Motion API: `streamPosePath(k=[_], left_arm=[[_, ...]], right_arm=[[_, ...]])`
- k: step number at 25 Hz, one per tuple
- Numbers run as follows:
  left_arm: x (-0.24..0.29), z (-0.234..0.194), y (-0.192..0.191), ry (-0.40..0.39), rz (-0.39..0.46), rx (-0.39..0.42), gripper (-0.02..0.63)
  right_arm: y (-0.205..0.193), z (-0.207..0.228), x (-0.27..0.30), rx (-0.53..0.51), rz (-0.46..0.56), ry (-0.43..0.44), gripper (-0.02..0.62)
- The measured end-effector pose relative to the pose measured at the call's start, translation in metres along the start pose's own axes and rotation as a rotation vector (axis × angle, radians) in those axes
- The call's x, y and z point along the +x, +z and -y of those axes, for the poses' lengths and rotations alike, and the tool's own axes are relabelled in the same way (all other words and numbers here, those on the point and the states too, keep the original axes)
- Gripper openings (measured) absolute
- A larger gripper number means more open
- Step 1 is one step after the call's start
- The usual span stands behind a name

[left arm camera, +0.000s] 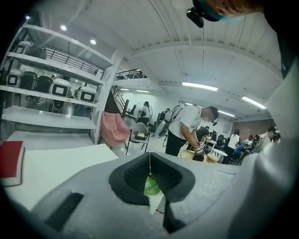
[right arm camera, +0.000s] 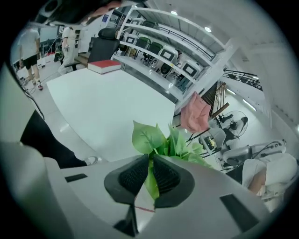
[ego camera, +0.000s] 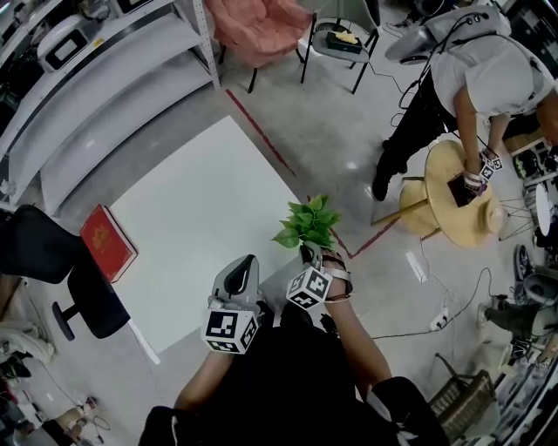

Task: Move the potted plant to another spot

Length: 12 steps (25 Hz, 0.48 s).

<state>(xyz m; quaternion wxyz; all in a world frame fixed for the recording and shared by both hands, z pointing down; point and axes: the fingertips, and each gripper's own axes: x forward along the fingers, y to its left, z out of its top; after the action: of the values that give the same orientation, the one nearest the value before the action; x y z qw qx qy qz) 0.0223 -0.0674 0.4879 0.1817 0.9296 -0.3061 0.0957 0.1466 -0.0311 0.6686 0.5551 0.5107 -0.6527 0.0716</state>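
The potted plant (ego camera: 308, 224) shows as a cluster of green leaves by the right corner of the white table (ego camera: 192, 226); its pot is hidden. My right gripper (ego camera: 312, 255) is shut on the plant just below the leaves. In the right gripper view a leaf (right arm camera: 150, 179) is pinched between the pads and the other leaves (right arm camera: 159, 140) fan out above them. My left gripper (ego camera: 247, 263) hangs beside it to the left over the table's near edge, shut on nothing. In the left gripper view (left arm camera: 150, 173) a bit of green leaf (left arm camera: 151, 186) shows behind the pads.
A red book (ego camera: 108, 241) lies at the table's left edge, with a black chair (ego camera: 52, 261) beside it. Right of the table a person (ego camera: 484, 70) leans over a round wooden table (ego camera: 458, 196). Shelves (ego camera: 105, 78) and a pink chair (ego camera: 261, 26) stand behind.
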Motion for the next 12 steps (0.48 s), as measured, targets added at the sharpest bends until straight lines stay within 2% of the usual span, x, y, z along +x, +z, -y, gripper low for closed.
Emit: streamPosePath(k=[5,12], left_arm=[[0.002,0.013,0.007,-0.034,0.011,0.006,0.018],[0.007,0.04,0.021,-0.086,0.041,0.023,0.018]], right_arm=[[0.006,0.017,-0.032,0.133,0.077,-0.034,0.017],[0.007,0.061,-0.089,0.437,0.237,-0.109,0.017]])
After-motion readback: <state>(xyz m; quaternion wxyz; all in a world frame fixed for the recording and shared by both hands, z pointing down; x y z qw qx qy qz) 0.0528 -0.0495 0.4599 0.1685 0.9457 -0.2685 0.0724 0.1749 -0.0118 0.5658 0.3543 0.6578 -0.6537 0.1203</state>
